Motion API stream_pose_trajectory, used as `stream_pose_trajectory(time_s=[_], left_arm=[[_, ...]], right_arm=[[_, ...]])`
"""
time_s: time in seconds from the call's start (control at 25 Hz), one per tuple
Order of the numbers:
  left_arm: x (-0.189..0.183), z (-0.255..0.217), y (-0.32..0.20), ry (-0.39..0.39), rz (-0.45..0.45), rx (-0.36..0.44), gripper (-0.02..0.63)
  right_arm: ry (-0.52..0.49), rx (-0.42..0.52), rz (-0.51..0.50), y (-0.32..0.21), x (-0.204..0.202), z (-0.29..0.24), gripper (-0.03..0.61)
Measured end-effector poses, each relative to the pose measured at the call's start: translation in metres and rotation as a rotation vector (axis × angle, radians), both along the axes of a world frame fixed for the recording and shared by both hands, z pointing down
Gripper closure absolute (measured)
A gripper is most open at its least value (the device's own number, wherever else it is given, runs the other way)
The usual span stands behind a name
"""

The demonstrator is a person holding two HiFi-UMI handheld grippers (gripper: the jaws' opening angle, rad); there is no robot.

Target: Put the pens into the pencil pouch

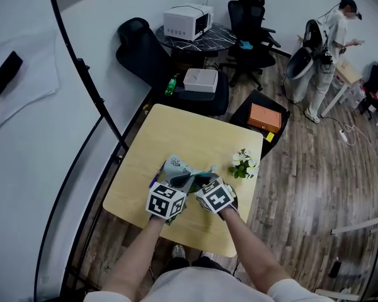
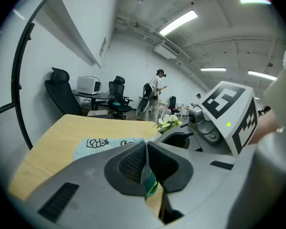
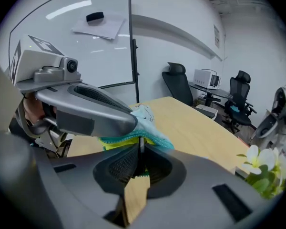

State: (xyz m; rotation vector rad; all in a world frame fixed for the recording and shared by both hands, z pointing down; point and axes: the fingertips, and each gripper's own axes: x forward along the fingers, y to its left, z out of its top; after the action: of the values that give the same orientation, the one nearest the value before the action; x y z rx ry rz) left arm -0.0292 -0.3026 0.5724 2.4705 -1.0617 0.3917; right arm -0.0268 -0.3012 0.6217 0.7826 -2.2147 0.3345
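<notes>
Clamping, left gripper (image 2: 146,163): jaws clenched on the near edge of the pencil pouch (image 2: 102,144).
Clamping, right gripper (image 3: 140,159): jaws pinched shut on the pencil pouch's teal rim.
Pencil pouch place: between both grippers, over the wooden table (image 1: 183,131), near half.
Flowers (image 1: 242,164): just right of it.

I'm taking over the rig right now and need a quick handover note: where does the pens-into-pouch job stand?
Left gripper: shut on the pencil pouch edge.
Right gripper: shut on the pouch's teal zip edge.
Pouch: held between both grippers, low over the near part of the table.
Done: cannot tell if any pens are inside.
Left: one thin blue pen shows at the pouch's left side; open the mouth and load it.
</notes>
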Motion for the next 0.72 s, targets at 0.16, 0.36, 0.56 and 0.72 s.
stream_pose_trajectory(time_s=[0.16, 0.36, 0.56, 0.72], left_arm=[[-0.011, -0.005, -0.002, 0.006, -0.033, 0.006, 0.595], [-0.037, -0.019, -0.01, 0.006, -0.114, 0.042, 0.595], [-0.061, -0.037, -0.015, 0.006, -0.188, 0.094, 0.595], [-0.08, -0.051, -0.015, 0.003, -0.247, 0.121, 0.595]], right_arm=[[-0.01, 0.021, -0.014, 0.0, -0.007, -0.005, 0.535], [-0.065, 0.097, -0.036, -0.003, -0.015, -0.028, 0.504], [-0.15, 0.208, -0.07, 0.001, -0.029, -0.07, 0.427], [-0.188, 0.287, -0.065, 0.004, -0.027, -0.106, 0.419]])
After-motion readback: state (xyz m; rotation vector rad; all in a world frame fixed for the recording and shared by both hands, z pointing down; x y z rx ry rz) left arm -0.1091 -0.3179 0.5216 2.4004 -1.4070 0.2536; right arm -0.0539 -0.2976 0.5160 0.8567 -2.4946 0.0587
